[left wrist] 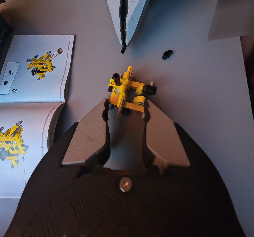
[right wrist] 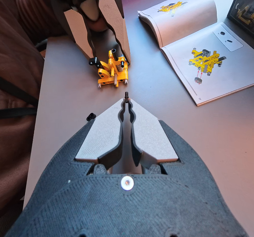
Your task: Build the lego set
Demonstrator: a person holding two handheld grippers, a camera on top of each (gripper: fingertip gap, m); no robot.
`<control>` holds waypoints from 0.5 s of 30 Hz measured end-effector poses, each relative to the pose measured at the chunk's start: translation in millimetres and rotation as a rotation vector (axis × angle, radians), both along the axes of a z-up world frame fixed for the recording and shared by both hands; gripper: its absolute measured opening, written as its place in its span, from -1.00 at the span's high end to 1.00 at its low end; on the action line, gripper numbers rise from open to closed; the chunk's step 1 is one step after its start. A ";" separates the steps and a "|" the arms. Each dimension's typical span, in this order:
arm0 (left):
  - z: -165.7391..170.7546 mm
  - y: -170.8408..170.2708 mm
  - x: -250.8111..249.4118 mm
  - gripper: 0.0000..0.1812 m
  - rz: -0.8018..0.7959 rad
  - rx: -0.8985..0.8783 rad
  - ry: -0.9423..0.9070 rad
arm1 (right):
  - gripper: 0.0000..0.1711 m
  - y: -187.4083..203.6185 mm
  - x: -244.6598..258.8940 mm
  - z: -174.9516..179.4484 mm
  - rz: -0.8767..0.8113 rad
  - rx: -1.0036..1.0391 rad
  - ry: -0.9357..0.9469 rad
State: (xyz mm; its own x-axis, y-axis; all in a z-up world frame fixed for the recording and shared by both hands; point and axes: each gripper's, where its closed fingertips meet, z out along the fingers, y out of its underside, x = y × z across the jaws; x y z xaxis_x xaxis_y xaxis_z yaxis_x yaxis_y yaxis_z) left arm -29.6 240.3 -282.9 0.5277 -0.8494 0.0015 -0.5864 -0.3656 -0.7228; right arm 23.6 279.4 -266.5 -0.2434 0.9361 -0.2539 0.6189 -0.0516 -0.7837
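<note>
The yellow lego model [left wrist: 127, 92] with black and grey parts lies on the grey table [left wrist: 192, 106]. My left gripper [left wrist: 127, 104] has its fingertips against both sides of the model's near end and grips it. In the right wrist view the left gripper [right wrist: 110, 59] comes down from the top onto the model [right wrist: 112, 70]. My right gripper [right wrist: 126, 100] is shut on a small black pin [right wrist: 126, 96] that sticks out of its tips, a short way from the model. The right gripper [left wrist: 124, 45] and the pin [left wrist: 123, 50] point at the model from the far side.
A loose small black piece [left wrist: 167, 54] lies on the table beside the right gripper [right wrist: 91, 116]. An open instruction booklet [left wrist: 41, 68] lies to one side [right wrist: 206, 65], with a dark box [right wrist: 241, 10] behind it. A person's clothing [right wrist: 16, 51] lies past the table edge.
</note>
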 end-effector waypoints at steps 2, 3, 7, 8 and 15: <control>0.0 0.0 0.2 0.46 0.000 0.000 0.000 | 1.00 -0.2 0.1 -0.2 0.001 0.001 0.000; 0.0 -0.1 0.3 0.46 0.001 0.000 0.000 | 1.00 -0.4 0.1 -0.2 0.002 0.000 -0.001; -0.1 -0.1 0.5 0.46 0.003 0.000 0.000 | 1.00 -0.7 0.2 -0.4 0.004 0.002 -0.002; -0.1 -0.1 0.6 0.46 0.004 -0.001 0.000 | 1.00 -1.0 0.3 -0.7 0.005 0.004 -0.003; -0.1 0.0 0.6 0.46 0.008 -0.002 -0.001 | 1.00 -3.8 -0.1 -1.7 0.013 0.010 -0.009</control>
State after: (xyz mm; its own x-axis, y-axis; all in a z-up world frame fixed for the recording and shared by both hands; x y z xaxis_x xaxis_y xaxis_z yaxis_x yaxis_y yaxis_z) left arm -29.0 240.3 -283.0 0.5347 -0.8450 0.0042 -0.5825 -0.3722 -0.7226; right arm 23.6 275.7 -268.2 -0.2533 0.9354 -0.2469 0.6263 -0.0360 -0.7787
